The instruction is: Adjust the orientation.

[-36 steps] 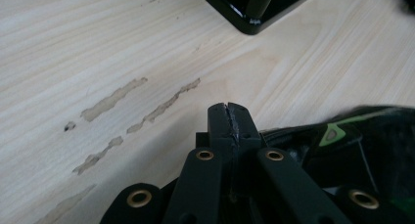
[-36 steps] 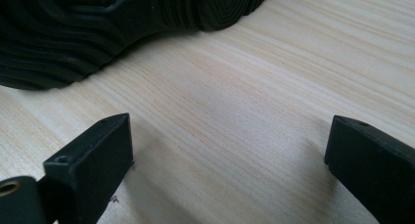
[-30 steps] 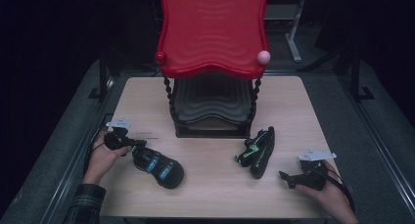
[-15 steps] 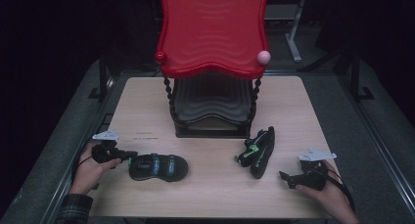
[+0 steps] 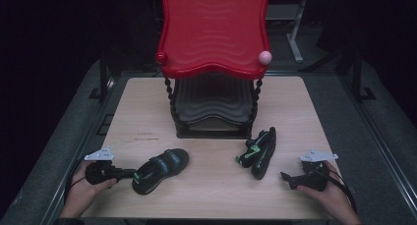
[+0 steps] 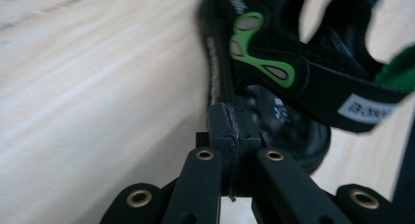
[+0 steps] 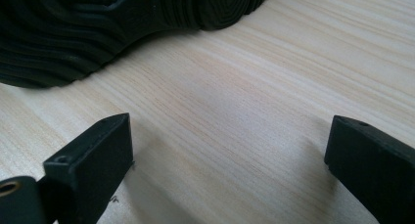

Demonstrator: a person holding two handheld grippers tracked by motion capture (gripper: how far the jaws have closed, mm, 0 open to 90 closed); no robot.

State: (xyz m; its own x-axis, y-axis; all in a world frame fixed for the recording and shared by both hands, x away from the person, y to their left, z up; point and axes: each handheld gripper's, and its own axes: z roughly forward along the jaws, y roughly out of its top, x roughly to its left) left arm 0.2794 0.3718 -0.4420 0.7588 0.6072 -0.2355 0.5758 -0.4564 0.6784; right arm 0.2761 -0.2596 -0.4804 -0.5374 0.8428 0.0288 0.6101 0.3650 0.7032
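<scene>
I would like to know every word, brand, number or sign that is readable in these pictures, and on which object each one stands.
No text can be read with certainty.
White tag on the strap of the left sandal: dark letters, too blurred to read.
White lettering along that sandal's sole edge: blurred, not readable.
Right sandal, red shelf rack, table: no visible writing.

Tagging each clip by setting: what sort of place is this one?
Probably a staged recording bench in a dark room, not a home: a bare wooden table with a red shoe rack, two sandals, and black surroundings with stand legs behind.
</scene>
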